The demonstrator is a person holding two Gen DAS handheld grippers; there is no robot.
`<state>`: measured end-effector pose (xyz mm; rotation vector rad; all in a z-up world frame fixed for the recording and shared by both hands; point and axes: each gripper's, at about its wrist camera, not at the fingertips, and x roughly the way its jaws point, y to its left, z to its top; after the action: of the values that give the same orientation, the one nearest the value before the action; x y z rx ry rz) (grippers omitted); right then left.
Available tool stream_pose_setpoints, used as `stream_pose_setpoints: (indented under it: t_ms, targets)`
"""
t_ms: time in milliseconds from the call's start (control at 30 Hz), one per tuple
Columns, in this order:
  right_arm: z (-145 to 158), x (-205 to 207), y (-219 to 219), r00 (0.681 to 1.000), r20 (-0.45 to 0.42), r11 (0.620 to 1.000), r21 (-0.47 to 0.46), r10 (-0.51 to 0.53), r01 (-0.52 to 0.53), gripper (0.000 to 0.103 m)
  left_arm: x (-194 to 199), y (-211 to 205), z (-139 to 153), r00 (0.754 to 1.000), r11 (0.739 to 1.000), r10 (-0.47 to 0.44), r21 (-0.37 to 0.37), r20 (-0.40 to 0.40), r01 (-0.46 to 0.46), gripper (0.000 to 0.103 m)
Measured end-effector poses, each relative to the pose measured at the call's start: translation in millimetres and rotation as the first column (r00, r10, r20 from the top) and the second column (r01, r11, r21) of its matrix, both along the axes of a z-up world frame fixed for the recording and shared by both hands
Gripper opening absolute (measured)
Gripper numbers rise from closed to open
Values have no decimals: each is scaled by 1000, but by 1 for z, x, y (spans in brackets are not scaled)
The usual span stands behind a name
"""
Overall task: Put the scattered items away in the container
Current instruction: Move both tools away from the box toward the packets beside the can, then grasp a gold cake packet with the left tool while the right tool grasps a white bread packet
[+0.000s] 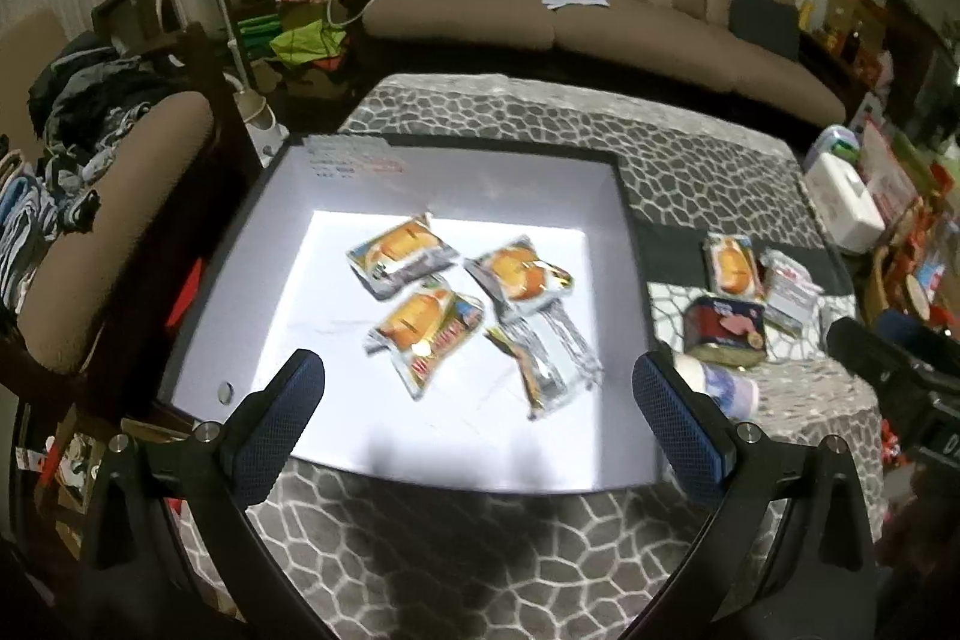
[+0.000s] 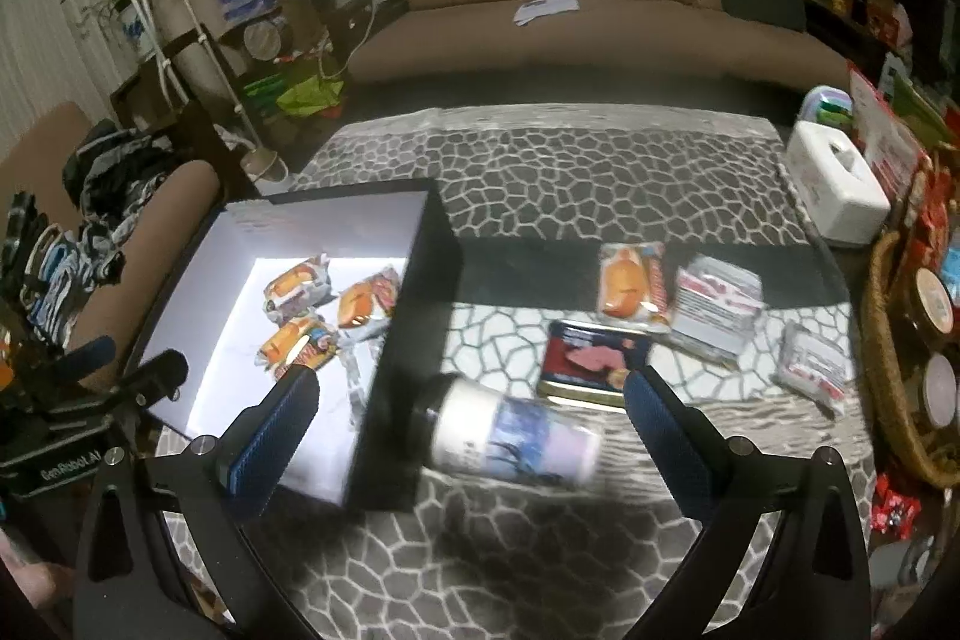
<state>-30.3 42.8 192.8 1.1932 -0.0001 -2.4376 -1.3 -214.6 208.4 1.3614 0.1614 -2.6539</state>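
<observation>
Left gripper (image 1: 477,424) hangs wide and empty over the near edge of the black-walled, white-lined box (image 1: 630,244), four snack packets (image 1: 420,322) lying inside. Right gripper (image 2: 471,436), splayed too, hovers above a white cylindrical bottle (image 2: 516,439) lying beside the box's right wall; a red rectangular tin (image 2: 591,361) and more packets (image 2: 633,286) sit farther right on the pebble-patterned table (image 2: 600,184).

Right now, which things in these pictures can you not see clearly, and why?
- Bottle, right wrist view: label blurred, unreadable.
- Bottle, left wrist view: partly hidden behind a finger.
- Silver packet in the box: print smeared by glare.
- Basket: cut off by the picture's edge.
</observation>
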Motion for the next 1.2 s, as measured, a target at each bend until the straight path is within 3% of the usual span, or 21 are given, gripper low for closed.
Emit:
stream_pose_setpoints:
  t_ms: [433,733,1200]
  targets:
    - [-12,20,94,996,-5,996,8,-85,85,103,21,69,-8,999,999,-49,15,-15,49,103]
    - [-23,20,153,987,5,987,17,-159,159,103,27,124,-17,990,990,-136,25,-22,137,103]
    - [-45,6,207,976,41,977,15,-212,212,103,11,188,-47,972,972,-232,48,26,231,103]
